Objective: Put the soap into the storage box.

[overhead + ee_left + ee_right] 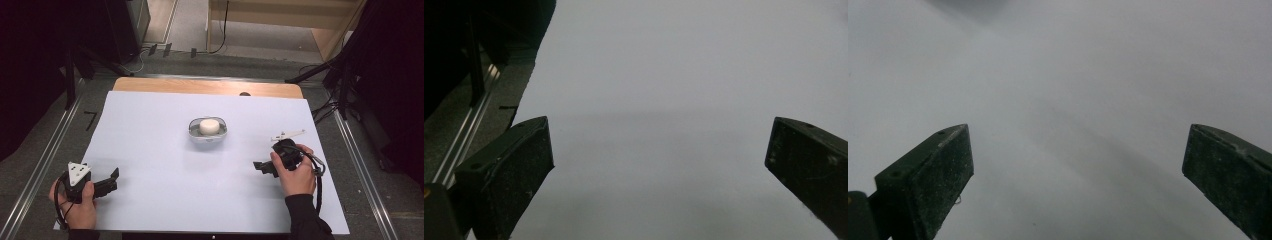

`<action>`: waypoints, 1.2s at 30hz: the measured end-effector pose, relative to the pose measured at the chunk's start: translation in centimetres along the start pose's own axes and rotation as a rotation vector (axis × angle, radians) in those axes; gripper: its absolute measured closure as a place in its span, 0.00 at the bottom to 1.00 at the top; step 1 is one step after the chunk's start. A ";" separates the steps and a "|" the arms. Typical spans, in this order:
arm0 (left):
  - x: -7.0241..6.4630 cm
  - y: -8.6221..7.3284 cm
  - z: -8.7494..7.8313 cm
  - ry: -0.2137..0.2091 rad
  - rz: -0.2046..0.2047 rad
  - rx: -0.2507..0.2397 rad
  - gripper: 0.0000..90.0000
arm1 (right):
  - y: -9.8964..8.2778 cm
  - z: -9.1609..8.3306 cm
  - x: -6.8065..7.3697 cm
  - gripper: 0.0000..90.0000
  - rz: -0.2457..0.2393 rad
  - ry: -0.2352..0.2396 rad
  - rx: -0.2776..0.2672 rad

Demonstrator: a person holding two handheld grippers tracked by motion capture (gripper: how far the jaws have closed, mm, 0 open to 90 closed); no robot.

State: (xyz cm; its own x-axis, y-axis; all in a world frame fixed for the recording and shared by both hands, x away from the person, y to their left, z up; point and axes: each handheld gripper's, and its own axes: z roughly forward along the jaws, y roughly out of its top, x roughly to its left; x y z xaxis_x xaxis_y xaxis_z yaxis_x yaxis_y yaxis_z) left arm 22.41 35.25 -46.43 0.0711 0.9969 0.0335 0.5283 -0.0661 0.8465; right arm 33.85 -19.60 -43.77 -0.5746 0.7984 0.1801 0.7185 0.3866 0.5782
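high view: one bowl (208, 131), one white puck (209, 126), two open grippers.

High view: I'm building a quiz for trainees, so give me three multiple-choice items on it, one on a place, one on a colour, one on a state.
1. Where is the bowl?
A. mid-table
B. left edge
C. on the floor

2. What colour is the round block in it?
A. red
B. white
C. black

3. How do the right gripper fingers stand?
A. shut on the block
B. shut empty
C. open, empty

Answers:
1 A, it sits centrally on the white table.
2 B, pale against the grey rim.
3 C, wide apart, bare sheet between them.
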 end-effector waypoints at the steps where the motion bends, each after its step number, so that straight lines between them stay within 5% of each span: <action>1: 0.0 0.0 0.0 0.000 0.000 0.002 0.00 | -0.3 -0.1 -0.2 0.00 0.009 -0.001 -0.001; 32: -0.1 0.0 -0.1 0.010 0.008 -0.001 0.00 | -9.2 -4.9 -5.1 0.00 0.127 -0.028 -0.122; 36: -0.1 0.0 -0.1 0.010 0.005 -0.001 0.00 | -10.3 -5.3 -5.6 0.00 0.148 -0.104 -0.139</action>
State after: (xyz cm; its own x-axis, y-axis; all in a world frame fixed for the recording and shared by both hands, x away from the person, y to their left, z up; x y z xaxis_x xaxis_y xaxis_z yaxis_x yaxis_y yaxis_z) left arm 22.34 35.17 -46.41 0.0656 0.9969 0.0432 0.5273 -0.0714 0.8467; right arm 27.53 -30.52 -46.52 -0.4183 0.8877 0.1924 0.7269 0.2001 0.6570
